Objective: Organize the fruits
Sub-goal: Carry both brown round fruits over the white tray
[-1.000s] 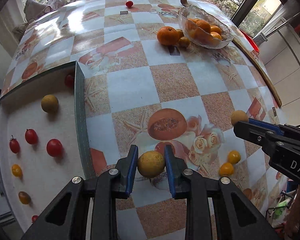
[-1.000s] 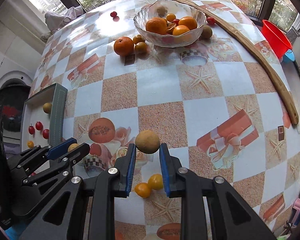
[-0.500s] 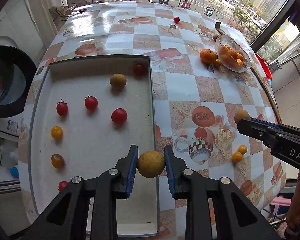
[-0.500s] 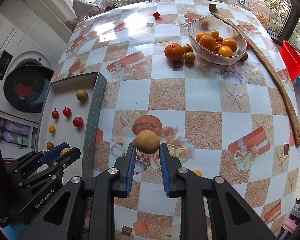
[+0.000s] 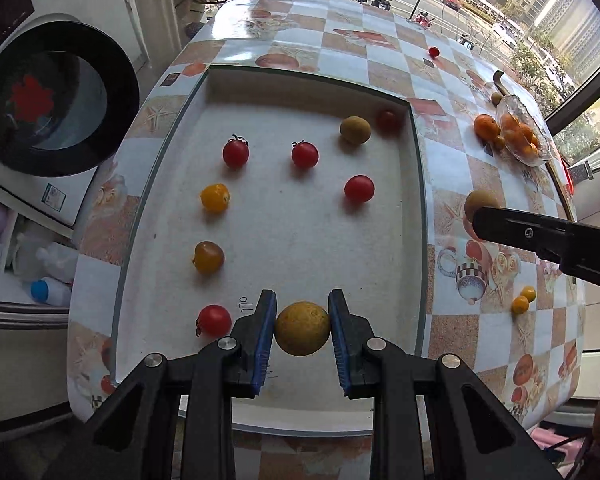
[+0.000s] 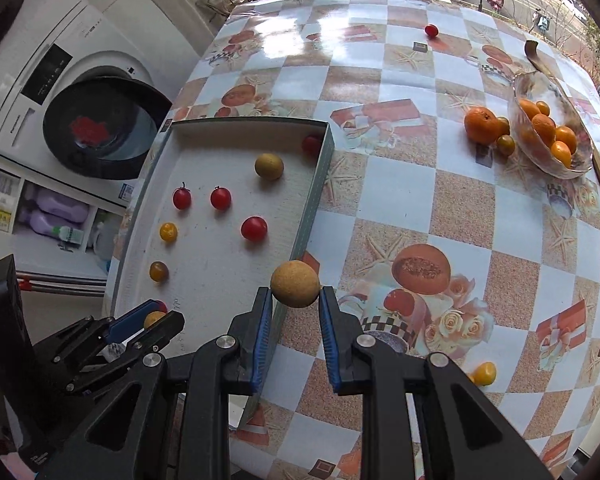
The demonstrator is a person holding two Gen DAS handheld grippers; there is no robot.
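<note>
My left gripper (image 5: 302, 320) is shut on a round yellow-brown fruit (image 5: 302, 329), hanging over the near end of the white tray (image 5: 300, 256). My right gripper (image 6: 292, 300) is shut on a similar tan fruit (image 6: 295, 283), above the tray's right wall (image 6: 314, 196). In the left wrist view the right gripper's black finger and its fruit (image 5: 480, 204) show at the right. In the tray lie several red cherry tomatoes (image 5: 358, 188), two yellow-orange ones (image 5: 215, 197) and another brown fruit (image 5: 355, 130).
A glass bowl (image 6: 540, 96) of oranges stands at the far right, with an orange (image 6: 480, 124) beside it. Two small yellow tomatoes (image 5: 523, 300) and a red tomatoe (image 6: 431, 30) lie loose on the checked tablecloth. A washing machine (image 6: 80, 92) stands left of the table.
Both grippers have carried their fruits leftward across the table; the left one has gone from the tablecloth to over the tray, the right one to the tray's right wall. Both rolled somewhat.
</note>
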